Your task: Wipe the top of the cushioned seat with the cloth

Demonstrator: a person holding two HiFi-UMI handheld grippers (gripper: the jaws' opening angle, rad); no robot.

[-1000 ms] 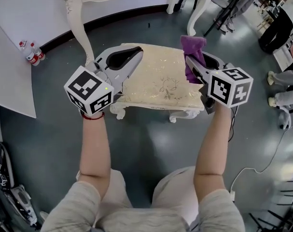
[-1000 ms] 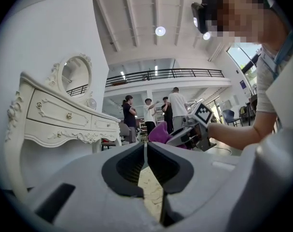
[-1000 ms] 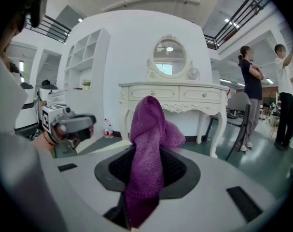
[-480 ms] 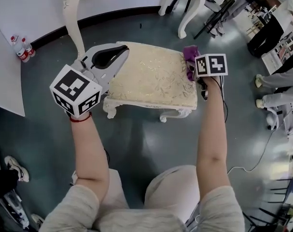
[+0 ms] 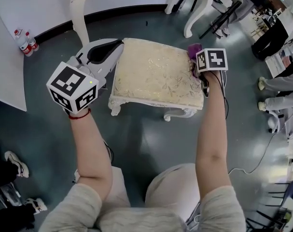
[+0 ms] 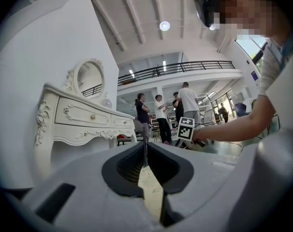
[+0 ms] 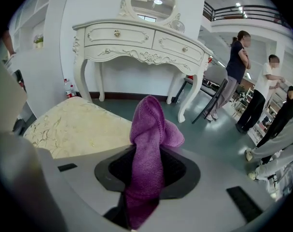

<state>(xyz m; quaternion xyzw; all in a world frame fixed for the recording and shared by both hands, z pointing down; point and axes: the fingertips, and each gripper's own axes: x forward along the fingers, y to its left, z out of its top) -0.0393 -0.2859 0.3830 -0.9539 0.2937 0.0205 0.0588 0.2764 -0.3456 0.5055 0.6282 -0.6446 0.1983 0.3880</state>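
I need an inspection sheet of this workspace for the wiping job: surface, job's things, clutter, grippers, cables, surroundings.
Surface: cushioned seat top, cream, patterned; nothing lying on it.
Job's things: purple cloth, bunched, at the seat's right edge; contact unclear.
Clutter: two water bottles on the floor.
Grippers: left gripper, fingers together, empty; right gripper shut on the cloth.
Cables: thin cable on the floor, right side.
Surroundings: white dressing table; people standing beyond.

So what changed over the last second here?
The right gripper, shut on the purple cloth, moved forward, away from the person, to the far right corner of the cushioned seat. The left gripper stayed shut and empty by the seat's left edge, and the cloth stayed clamped.
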